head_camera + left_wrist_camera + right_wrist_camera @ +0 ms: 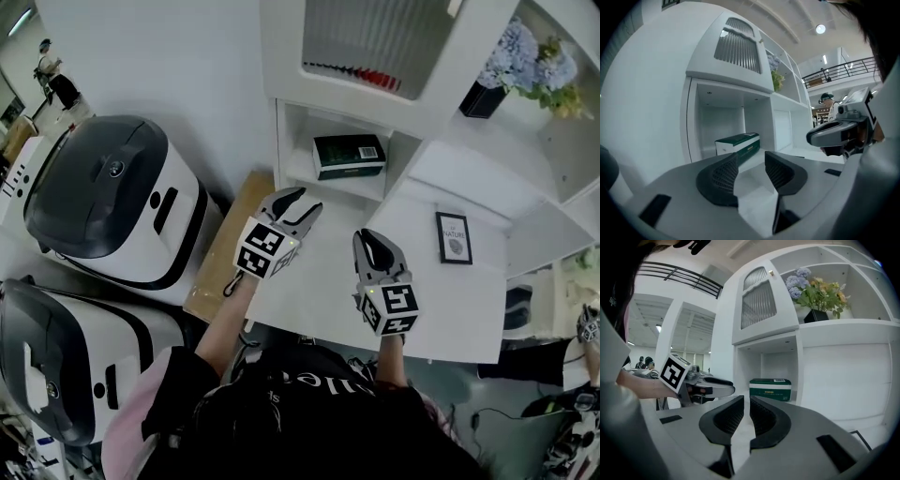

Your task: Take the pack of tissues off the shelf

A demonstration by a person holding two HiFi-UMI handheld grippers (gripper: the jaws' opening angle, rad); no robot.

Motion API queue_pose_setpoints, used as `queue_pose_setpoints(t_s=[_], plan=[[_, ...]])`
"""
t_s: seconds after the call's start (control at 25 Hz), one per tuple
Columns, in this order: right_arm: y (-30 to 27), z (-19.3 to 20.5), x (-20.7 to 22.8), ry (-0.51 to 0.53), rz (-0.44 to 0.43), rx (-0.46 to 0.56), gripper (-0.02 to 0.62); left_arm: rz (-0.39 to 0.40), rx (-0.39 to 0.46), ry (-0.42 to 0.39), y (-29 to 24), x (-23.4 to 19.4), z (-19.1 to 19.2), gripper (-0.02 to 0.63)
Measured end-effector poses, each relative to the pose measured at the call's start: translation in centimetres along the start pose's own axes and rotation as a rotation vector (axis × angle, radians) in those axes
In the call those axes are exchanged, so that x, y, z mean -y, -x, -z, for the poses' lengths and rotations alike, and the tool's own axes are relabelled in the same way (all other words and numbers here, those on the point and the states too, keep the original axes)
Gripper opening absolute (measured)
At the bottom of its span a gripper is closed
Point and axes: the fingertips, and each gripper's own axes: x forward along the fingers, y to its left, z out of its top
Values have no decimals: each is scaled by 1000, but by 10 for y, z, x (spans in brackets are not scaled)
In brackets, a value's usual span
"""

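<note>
The person's dark top (309,422) fills the near edge of the head view, with both forearms reaching over the white table (319,291). Above the table's near edge, the right gripper (373,236) has its jaws pressed together on nothing. The left gripper (307,200), slightly farther in toward the back-left corner, has its jaws spread and empty. Beyond both, the pack of tissues (349,155), dark green with a white band, lies flat in the low open compartment of the shelf (305,169), apart from both grippers.
</note>
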Motion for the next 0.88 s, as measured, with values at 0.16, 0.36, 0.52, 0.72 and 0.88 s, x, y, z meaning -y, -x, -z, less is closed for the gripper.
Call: queue_pose_setpoints(t_s=[0.16,0.36,0.52,0.72,0.88], plan=[[-6,2,21,-14,12,0,69,-27,-29,15,-42,-24,0,193],[-13,8,36,-31,17,-16,69,-59,-106,39,-86,-42,15,233],[-17,12,46,-42,17,-23,69,-94,-135,55,-98,-50,26,196],[-21,18,54,-50,23,-34,69,-78,-135,27,-93,-50,27,160],[-25,19,55,-46,15,-26,69,-70,-138,34,-80,-48,30,152]])
